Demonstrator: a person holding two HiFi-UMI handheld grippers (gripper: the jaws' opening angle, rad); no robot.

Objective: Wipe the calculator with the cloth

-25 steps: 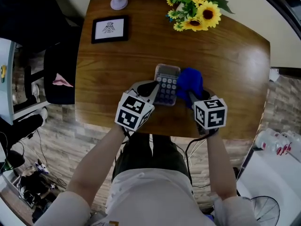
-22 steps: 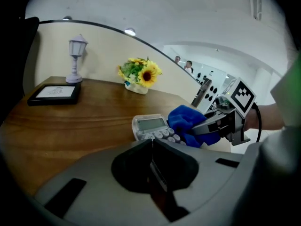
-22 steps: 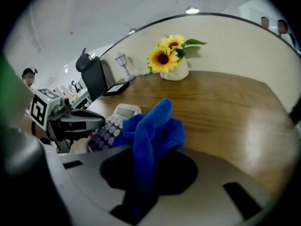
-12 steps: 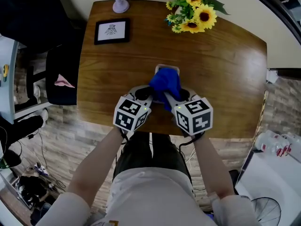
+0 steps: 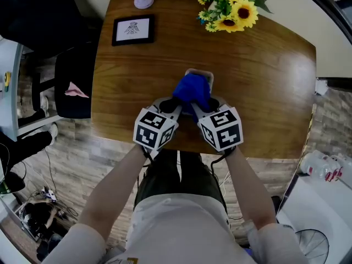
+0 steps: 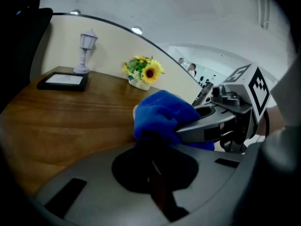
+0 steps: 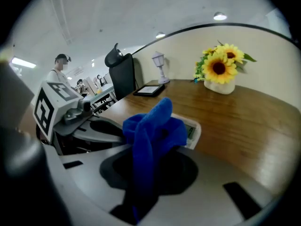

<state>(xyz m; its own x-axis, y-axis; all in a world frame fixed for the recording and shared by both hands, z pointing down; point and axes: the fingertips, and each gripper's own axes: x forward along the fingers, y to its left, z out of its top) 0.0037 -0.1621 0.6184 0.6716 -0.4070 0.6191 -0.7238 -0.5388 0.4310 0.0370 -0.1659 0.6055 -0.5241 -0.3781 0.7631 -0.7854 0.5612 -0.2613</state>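
Nearest me, my two tongs sit side by side over the near edge of the wooden table (image 5: 264,92), marker cubes uppermost, both pointing to 12 o'clock.

Left gripper (image 5: 177,106): in its own view the jaws are drawn together to a thin dark seam, tips tucked under the lower fold of the cloth. I cannot tell whether anything is pinched between them.

Right gripper (image 5: 201,108): jaws clamped on the blue cloth (image 5: 192,91). A strip of cloth runs down between them, and the rest stands bunched just ahead of the tips.

The cloth lies on top of the calculator (image 7: 193,130), covering most of it. Only the far edge and the corner with the display show, at 12 to 1 o'clock of the bunch. The calculator lies flat on the table, roughly mid-width and in the near half, directly ahead of both tongs.

Further out:
- A black picture frame (image 5: 132,30) lies flat at 10 o'clock.
- The base of a small pale lamp (image 5: 143,0) stands at 11 o'clock by the far edge.
- A bunch of sunflowers (image 5: 231,7) stands at 1 o'clock.

All three are well apart from the calculator. A black chair (image 5: 71,87) stands off the table's edge at 9 o'clock.
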